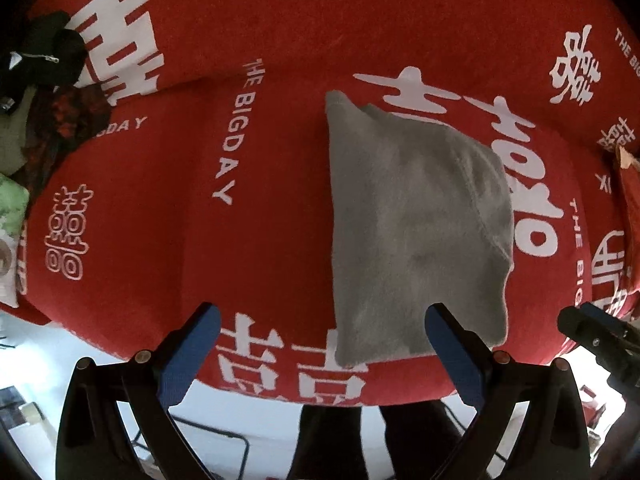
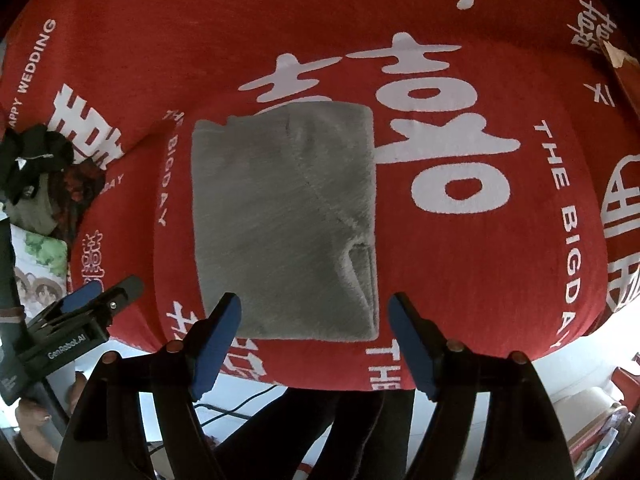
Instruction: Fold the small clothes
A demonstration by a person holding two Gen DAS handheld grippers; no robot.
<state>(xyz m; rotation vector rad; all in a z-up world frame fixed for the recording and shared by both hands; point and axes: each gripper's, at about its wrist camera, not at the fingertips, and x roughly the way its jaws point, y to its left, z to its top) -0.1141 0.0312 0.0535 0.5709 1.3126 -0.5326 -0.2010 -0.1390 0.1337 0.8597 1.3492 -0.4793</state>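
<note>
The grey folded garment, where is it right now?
The grey folded garment lies flat on the red blanket, centre of the right wrist view, just beyond the open right gripper.

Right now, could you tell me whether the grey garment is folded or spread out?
Folded: the grey garment lies as a compact rectangle with layered edges showing.

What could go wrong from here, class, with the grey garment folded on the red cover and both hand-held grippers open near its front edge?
1. The grey garment lies close to the front edge of the red cover; a careless pull might drag it off.
2. The left hand-held gripper and right hand-held gripper are both open and holding nothing; pinching only the top layer could undo the fold.
3. The soft cover could get pinched along with the garment.
</note>
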